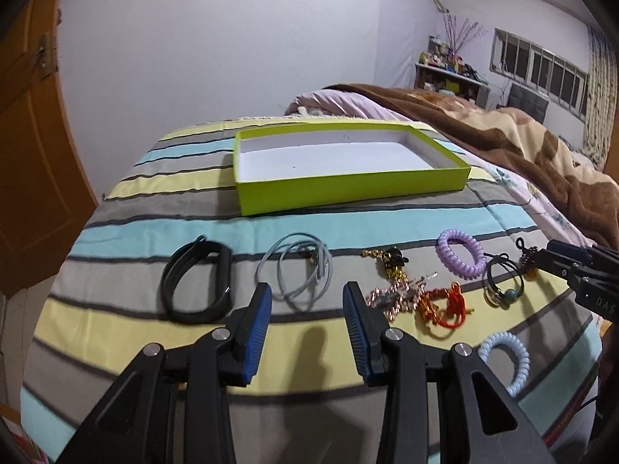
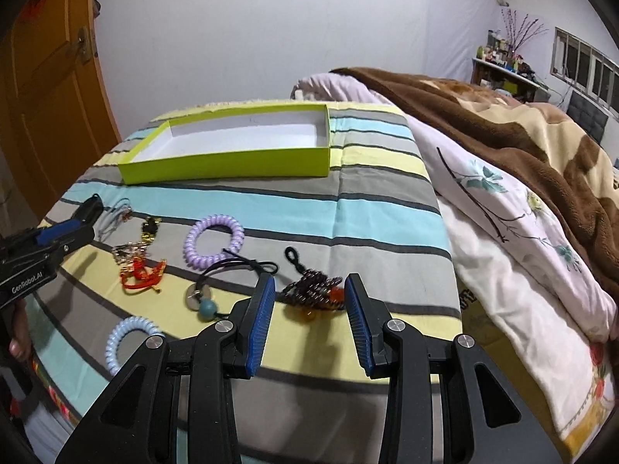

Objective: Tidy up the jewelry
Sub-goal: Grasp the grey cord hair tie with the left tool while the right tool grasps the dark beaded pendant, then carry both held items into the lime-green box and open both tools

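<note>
Two grippers: left gripper (image 1: pixel 305 299) and right gripper (image 2: pixel 309 292) both gape wide, holding nothing
Bed (image 1: pixel 154 332): striped cover
Box (image 1: pixel 348 187): green, toward far edge
Jewelry: black band (image 1: pixel 197 282), purple coil (image 2: pixel 214 240), beaded bracelet (image 2: pixel 313 290) strung along near edge

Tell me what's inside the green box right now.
The green box shows only its bare white floor; no jewelry is inside. Its near wall hides a thin strip of the floor just behind it, so that strip can't be checked.
</note>
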`<state>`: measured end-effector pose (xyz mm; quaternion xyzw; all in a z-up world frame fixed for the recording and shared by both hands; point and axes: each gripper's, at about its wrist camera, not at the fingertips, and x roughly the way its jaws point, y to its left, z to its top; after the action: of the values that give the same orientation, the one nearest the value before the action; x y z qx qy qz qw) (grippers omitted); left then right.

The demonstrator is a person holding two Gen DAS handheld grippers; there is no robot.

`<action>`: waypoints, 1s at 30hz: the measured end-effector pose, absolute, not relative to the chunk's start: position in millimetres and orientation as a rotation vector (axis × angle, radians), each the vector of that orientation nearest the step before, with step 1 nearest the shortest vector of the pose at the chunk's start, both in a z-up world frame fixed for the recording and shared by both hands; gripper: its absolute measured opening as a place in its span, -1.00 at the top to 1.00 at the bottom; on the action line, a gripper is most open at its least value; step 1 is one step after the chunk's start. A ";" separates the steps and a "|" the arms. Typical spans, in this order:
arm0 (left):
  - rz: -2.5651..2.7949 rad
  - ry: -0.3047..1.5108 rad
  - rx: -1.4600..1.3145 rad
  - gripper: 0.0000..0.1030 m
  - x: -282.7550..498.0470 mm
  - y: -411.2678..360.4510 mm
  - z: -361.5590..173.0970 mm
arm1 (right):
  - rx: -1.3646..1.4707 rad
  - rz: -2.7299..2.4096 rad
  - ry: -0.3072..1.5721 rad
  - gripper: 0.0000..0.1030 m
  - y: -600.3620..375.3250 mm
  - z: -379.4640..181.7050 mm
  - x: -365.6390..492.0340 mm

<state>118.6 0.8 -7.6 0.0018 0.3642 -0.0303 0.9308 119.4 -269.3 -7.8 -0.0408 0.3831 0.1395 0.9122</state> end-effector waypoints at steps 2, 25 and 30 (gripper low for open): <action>-0.072 0.765 0.021 0.23 127.0 -2.4 -9.7 | -0.086 0.301 0.804 0.26 -270.1 -9.3 124.8; -0.105 0.848 -0.008 0.95 147.4 2.3 -17.7 | -0.100 0.361 0.905 0.53 -271.2 -17.7 123.6; -0.122 0.803 -0.048 0.95 138.0 9.8 -5.0 | -0.069 0.361 0.867 0.53 -269.4 -6.5 117.1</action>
<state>138.0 9.8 -5.0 -0.0233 0.3904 -0.0595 0.9184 117.1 -269.4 -6.5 -0.0335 0.4176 0.1739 0.8912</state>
